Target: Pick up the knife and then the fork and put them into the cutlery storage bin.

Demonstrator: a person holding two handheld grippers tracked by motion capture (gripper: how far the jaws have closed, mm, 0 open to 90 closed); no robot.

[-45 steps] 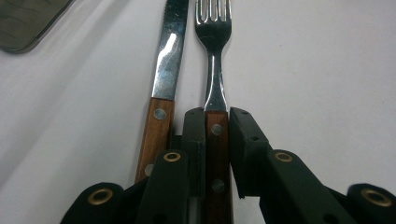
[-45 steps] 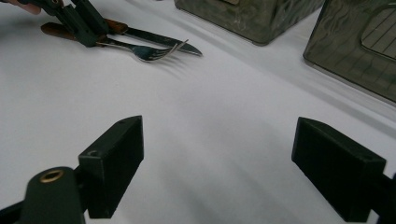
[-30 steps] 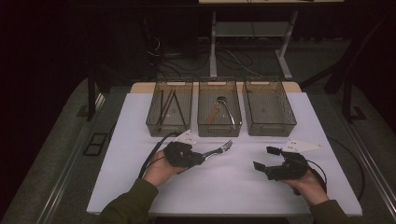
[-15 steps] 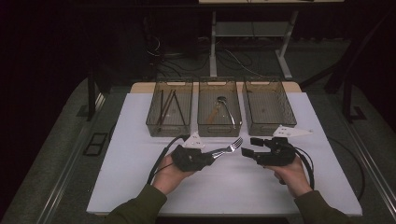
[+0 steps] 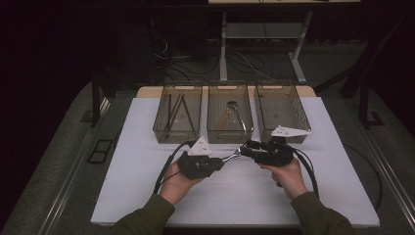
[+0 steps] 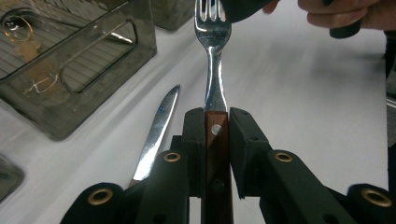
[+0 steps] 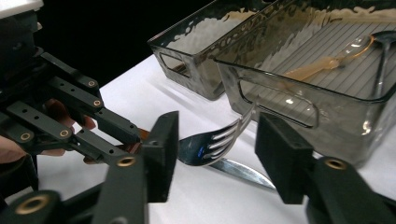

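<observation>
A fork (image 6: 212,60) with a wooden handle and steel tines is held level above the white mat; my left gripper (image 6: 216,123) is shut on its handle. In the high view the left gripper (image 5: 222,161) points right, and the fork (image 5: 234,154) bridges over to my right gripper (image 5: 246,147). In the right gripper view the fork's tines (image 7: 205,149) lie between the jaws of the right gripper (image 7: 219,140), which have just been closing; a gap still shows on each side of the tines. A steel knife (image 6: 156,133) lies on the mat beneath the fork.
Three smoked clear bins stand in a row at the back of the mat (image 5: 147,186): the left bin (image 5: 176,134) holds dark sticks, the middle bin (image 5: 230,136) holds spoons, and the right bin (image 5: 276,84) looks bare. The knife (image 7: 245,172) lies close to the middle bin.
The right hand has moved left across the mat up to the fork's head, and its jaws have narrowed around the tines. The left gripper has kept the fork nearly still.
</observation>
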